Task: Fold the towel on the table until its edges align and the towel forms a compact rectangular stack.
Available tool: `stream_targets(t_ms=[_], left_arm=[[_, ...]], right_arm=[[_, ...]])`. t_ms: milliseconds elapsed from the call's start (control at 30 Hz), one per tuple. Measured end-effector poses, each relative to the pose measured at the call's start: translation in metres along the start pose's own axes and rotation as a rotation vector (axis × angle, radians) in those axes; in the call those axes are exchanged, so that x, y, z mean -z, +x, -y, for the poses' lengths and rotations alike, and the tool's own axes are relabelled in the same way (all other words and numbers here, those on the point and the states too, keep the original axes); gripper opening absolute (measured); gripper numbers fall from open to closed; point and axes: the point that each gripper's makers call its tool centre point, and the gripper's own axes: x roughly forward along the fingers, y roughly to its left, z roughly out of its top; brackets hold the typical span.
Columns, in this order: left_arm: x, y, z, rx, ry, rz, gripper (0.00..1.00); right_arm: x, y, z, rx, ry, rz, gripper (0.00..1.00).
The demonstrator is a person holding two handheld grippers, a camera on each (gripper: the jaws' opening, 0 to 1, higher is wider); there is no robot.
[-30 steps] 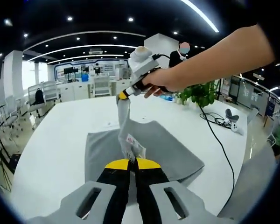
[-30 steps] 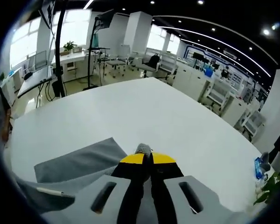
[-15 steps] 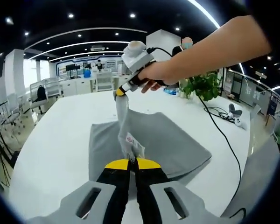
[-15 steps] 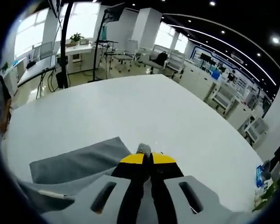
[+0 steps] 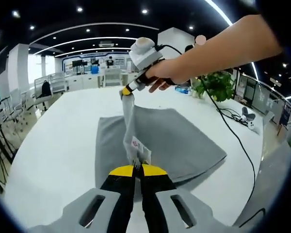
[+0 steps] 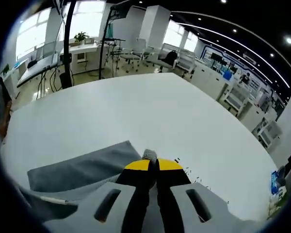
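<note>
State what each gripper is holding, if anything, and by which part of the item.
Both hold the grey towel. The left gripper pinches the edge beside its white label; the right gripper pinches the far end of that same lifted edge.

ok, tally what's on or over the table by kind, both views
grey towel: 1, lying on the white table, one edge lifted between the grippers
towel label: 1, white, by the left gripper's tips
grippers: 2, left gripper and right gripper, each shut on the towel
black cable: 1
potted plant: 1
Total: 6
</note>
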Motion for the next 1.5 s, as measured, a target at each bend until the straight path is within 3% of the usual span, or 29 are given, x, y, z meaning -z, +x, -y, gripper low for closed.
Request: stream_targets(t_ms=[333, 767, 967, 1167, 1500], left_arm=[[0.029, 0.007, -0.01, -0.004, -0.006, -0.047, 0.04], [0.052, 0.016, -0.017, -0.014, 0.041, -0.129, 0.05], [0.064, 0.018, -0.022, -0.029, 0.019, -0.163, 0.08], [0.068, 0.016, -0.028, -0.043, 0.011, -0.183, 0.12], [0.059, 0.004, -0.028, -0.075, 0.024, -0.156, 0.2]], right_arm=[[0.007, 0.03, -0.017, -0.033, -0.006, -0.012, 0.02], [0.017, 0.058, -0.024, -0.062, 0.025, -0.034, 0.02], [0.024, 0.06, -0.032, -0.079, 0.037, -0.035, 0.04], [0.019, 0.063, -0.029, -0.084, 0.053, -0.001, 0.12], [0.008, 0.033, -0.026, -0.096, 0.079, 0.063, 0.22]])
